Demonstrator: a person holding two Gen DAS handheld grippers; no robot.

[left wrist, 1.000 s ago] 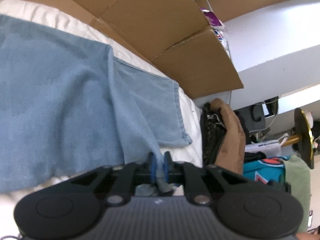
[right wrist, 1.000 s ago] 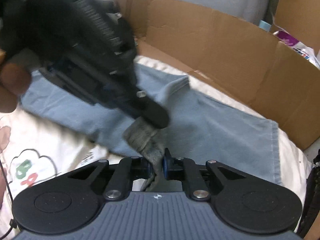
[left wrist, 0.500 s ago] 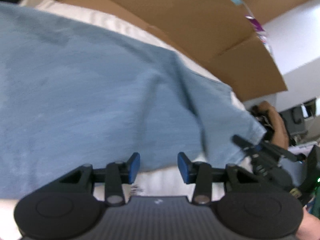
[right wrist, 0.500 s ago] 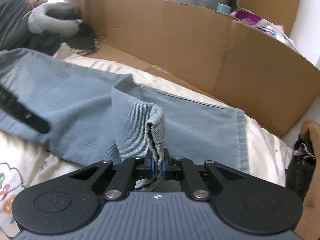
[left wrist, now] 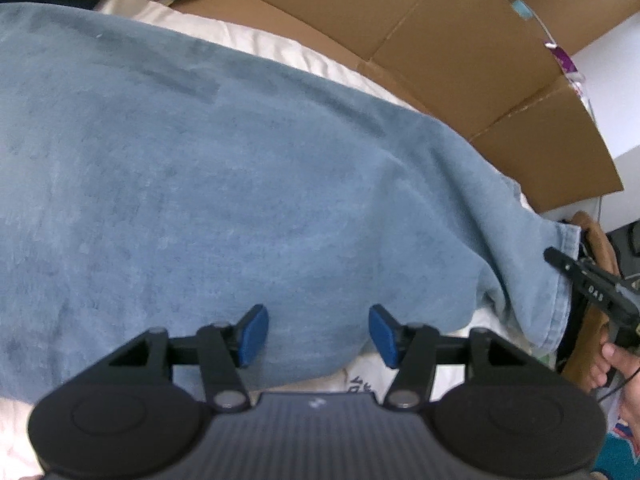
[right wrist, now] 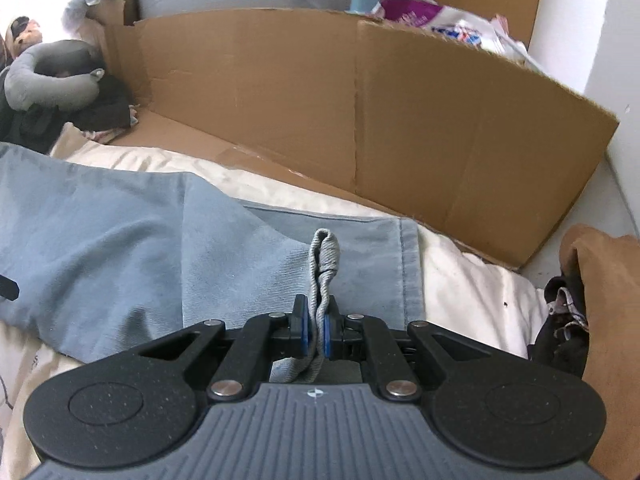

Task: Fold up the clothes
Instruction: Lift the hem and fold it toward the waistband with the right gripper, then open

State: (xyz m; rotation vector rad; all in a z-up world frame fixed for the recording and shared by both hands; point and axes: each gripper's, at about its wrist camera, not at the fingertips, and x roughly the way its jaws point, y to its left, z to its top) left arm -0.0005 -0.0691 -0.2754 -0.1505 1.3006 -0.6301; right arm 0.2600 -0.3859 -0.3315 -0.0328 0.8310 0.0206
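A pair of light blue jeans (left wrist: pixel 224 184) lies spread over a cream bed cover (left wrist: pixel 280 48). My left gripper (left wrist: pixel 317 334) hovers just above the near edge of the denim; its jaws are opening and nothing is pinched between the blue pads (left wrist: pixel 252 334). In the right wrist view the jeans (right wrist: pixel 120 240) stretch to the left, and my right gripper (right wrist: pixel 316 326) is shut on a folded hem of the jeans (right wrist: pixel 325 264), which stands up between the pads. The right gripper also shows at the right edge of the left wrist view, with a hand (left wrist: pixel 612 364) under it.
A low cardboard wall (right wrist: pixel 360 120) runs along the far side of the bed. A grey neck pillow (right wrist: pixel 52 76) and dark clothes lie at the far left. A brown garment (right wrist: pixel 600 300) hangs at the right, beside a white wall (right wrist: pixel 616 40).
My left gripper has let go of the denim fold and opened, and tipped down over the flat jeans. The right gripper has carried its hem to the right.
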